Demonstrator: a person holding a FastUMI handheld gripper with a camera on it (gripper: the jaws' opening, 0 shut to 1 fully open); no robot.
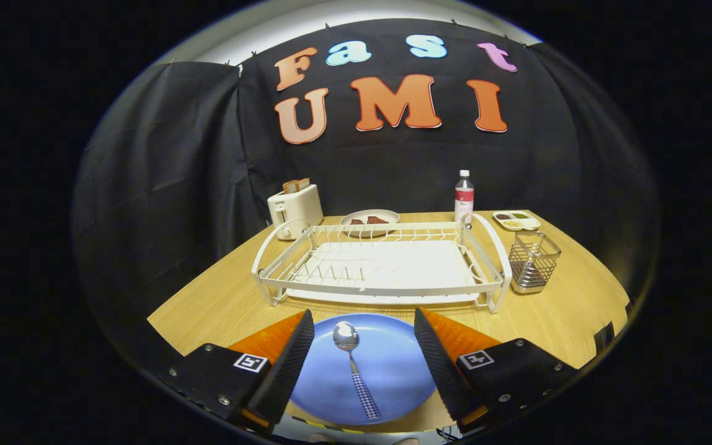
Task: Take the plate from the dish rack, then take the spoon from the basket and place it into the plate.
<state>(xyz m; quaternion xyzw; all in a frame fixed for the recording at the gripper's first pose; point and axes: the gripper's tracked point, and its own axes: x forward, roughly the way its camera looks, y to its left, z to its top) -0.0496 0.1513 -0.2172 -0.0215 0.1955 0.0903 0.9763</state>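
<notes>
A blue plate lies flat on the wooden table, in front of the white dish rack. On the plate rests a spoon with a shiny bowl and a checked handle, its bowl pointing toward the rack. My gripper is open, and its two fingers stand wide apart above the plate, one on each side of the spoon, touching neither. The rack holds no dishes. A wire basket stands just right of the rack.
Behind the rack stand a white toaster with toast in it, a small plate of food, a bottle and a small divided tray. Black cloth walls close the booth behind and at both sides.
</notes>
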